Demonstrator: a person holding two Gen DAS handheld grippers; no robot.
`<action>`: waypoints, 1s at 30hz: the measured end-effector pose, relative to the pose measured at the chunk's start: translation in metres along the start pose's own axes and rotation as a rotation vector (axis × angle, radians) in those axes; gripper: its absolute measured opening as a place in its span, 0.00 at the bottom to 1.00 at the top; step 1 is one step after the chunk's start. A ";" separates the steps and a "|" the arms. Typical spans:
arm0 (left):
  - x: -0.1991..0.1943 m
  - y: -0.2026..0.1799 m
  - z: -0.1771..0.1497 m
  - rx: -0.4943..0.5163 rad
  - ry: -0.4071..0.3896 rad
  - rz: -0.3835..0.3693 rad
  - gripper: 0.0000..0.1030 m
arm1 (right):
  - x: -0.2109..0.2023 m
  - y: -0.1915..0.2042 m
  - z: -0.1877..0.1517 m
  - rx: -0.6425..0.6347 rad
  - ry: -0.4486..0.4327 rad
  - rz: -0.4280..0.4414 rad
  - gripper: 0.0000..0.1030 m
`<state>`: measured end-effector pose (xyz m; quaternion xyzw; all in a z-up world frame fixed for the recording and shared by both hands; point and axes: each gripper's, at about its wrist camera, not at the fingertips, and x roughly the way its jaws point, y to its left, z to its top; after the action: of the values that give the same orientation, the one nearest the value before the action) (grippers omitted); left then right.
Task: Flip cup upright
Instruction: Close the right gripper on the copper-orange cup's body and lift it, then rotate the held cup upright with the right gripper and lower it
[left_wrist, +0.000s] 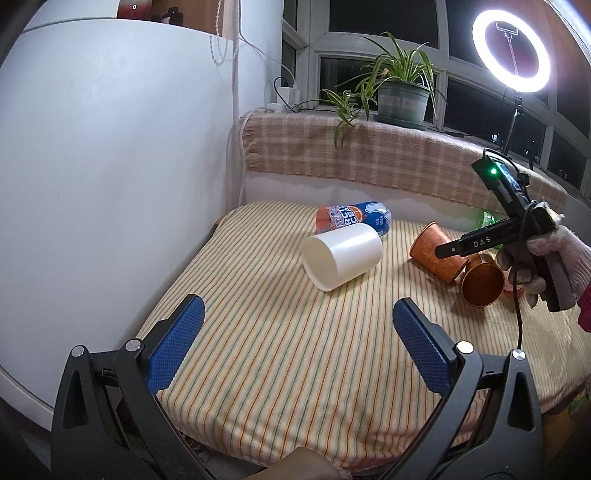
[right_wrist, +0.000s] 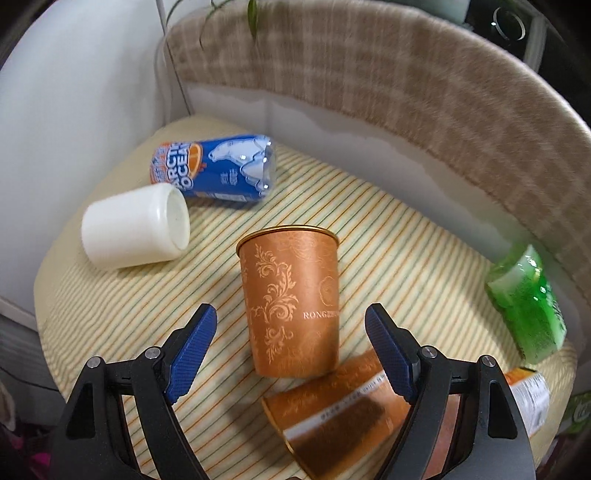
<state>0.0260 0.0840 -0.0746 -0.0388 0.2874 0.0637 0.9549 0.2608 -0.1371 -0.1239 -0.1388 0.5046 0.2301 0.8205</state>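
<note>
A white cup (left_wrist: 341, 256) lies on its side on the striped cushion (left_wrist: 277, 350), ahead of my open, empty left gripper (left_wrist: 297, 332). It also shows at the left of the right wrist view (right_wrist: 135, 230). An orange patterned cup (right_wrist: 291, 306) lies on its side between the open fingers of my right gripper (right_wrist: 291, 332), untouched. A second orange cup (right_wrist: 332, 413) lies beside it, partly under the right finger. In the left wrist view the right gripper (left_wrist: 443, 253) reaches over the orange cups (left_wrist: 432, 254), its tips partly hidden.
A blue soda can (right_wrist: 218, 168) lies behind the white cup. A green bottle (right_wrist: 526, 306) lies at the cushion's right edge. A white wall (left_wrist: 110, 184) stands left. A checked cloth ledge (left_wrist: 369, 155) with a potted plant (left_wrist: 402, 96) and a ring light (left_wrist: 511, 51) is behind.
</note>
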 end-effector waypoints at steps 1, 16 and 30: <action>0.000 0.000 0.000 0.000 0.001 0.002 1.00 | 0.003 0.000 0.001 -0.004 0.009 0.002 0.80; -0.003 0.008 0.000 -0.017 -0.012 0.028 1.00 | 0.029 0.006 0.018 -0.041 0.103 0.017 0.60; -0.003 0.006 0.002 -0.021 -0.002 -0.007 1.00 | -0.023 0.017 0.012 0.135 -0.052 0.144 0.60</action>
<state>0.0237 0.0900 -0.0716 -0.0499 0.2855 0.0635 0.9550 0.2523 -0.1228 -0.0980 -0.0406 0.5061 0.2576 0.8221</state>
